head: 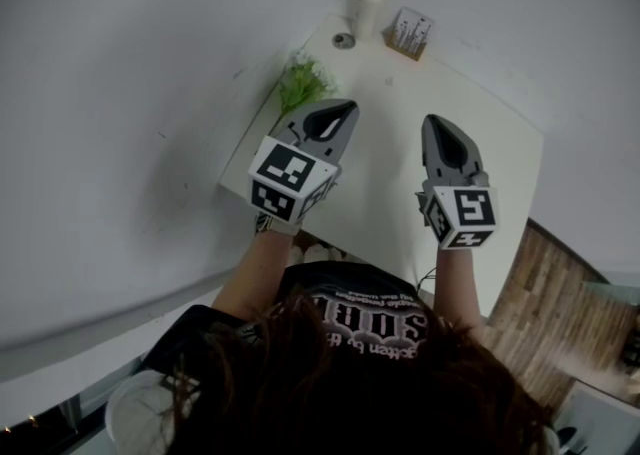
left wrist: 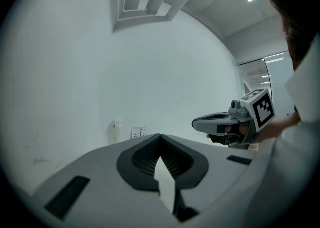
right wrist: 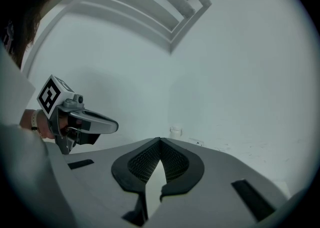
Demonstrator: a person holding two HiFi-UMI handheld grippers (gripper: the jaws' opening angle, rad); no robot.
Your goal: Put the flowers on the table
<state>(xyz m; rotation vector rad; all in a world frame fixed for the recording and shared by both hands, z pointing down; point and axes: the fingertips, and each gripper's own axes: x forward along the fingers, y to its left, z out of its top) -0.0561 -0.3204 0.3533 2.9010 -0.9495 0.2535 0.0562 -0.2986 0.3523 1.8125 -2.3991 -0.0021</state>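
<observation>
A bunch of green flowers [head: 301,82] lies at the left edge of the white table [head: 400,143]. My left gripper [head: 345,106] hovers just right of it and nearer to me, apart from the flowers. Its jaws are shut with nothing between them; in the left gripper view they meet at the tip [left wrist: 160,136]. My right gripper [head: 432,121] hangs over the middle of the table, also shut and empty, its tips closed [right wrist: 160,140]. Each gripper view shows the other gripper [left wrist: 222,121] [right wrist: 87,122] held level beside it. The flowers are not in either gripper view.
At the table's far end stand a white cylindrical vessel [head: 368,5], a small round item [head: 343,40] and a wooden holder with cards [head: 410,33]. A white wall with a socket [left wrist: 138,132] is ahead. Wood flooring [head: 570,323] lies right of the table.
</observation>
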